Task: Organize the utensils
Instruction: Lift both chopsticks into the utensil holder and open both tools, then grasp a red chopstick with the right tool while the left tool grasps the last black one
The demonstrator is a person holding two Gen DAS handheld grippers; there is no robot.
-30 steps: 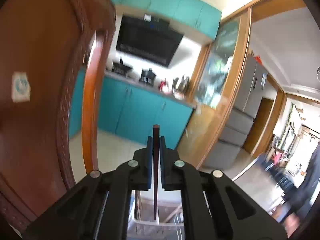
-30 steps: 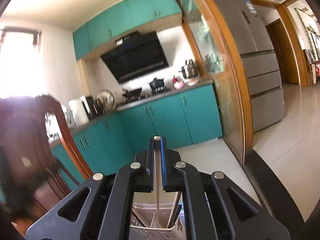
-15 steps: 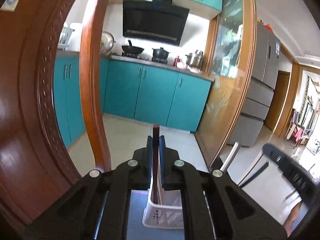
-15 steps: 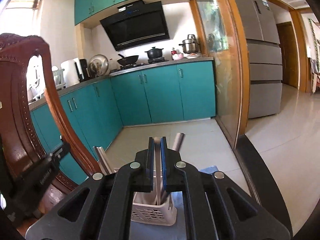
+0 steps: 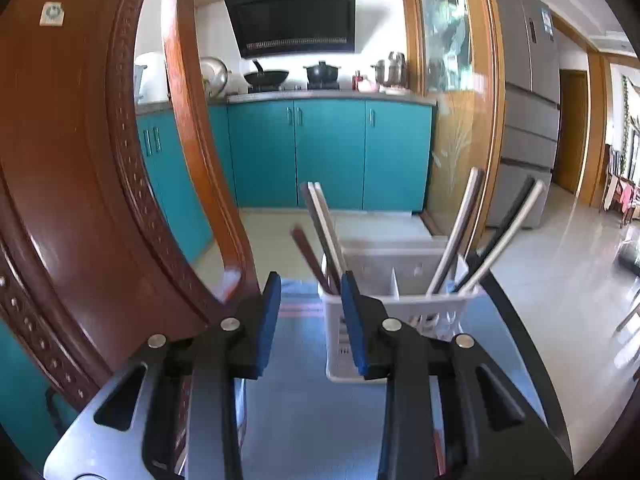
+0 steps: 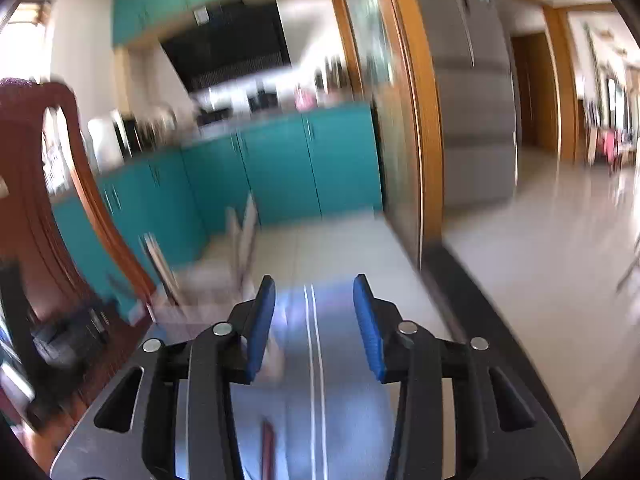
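Both grippers' jaws now spread, empty; released chopstick point(image 5: 306, 250) leans up-left in basket point(image 5: 404, 276).

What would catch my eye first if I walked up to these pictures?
Probably the white basket just beyond the open left gripper, with chopsticks fanning out of it. Next, the carved wooden chair filling the left side, and the teal cabinets behind. The open right gripper view is motion-blurred.
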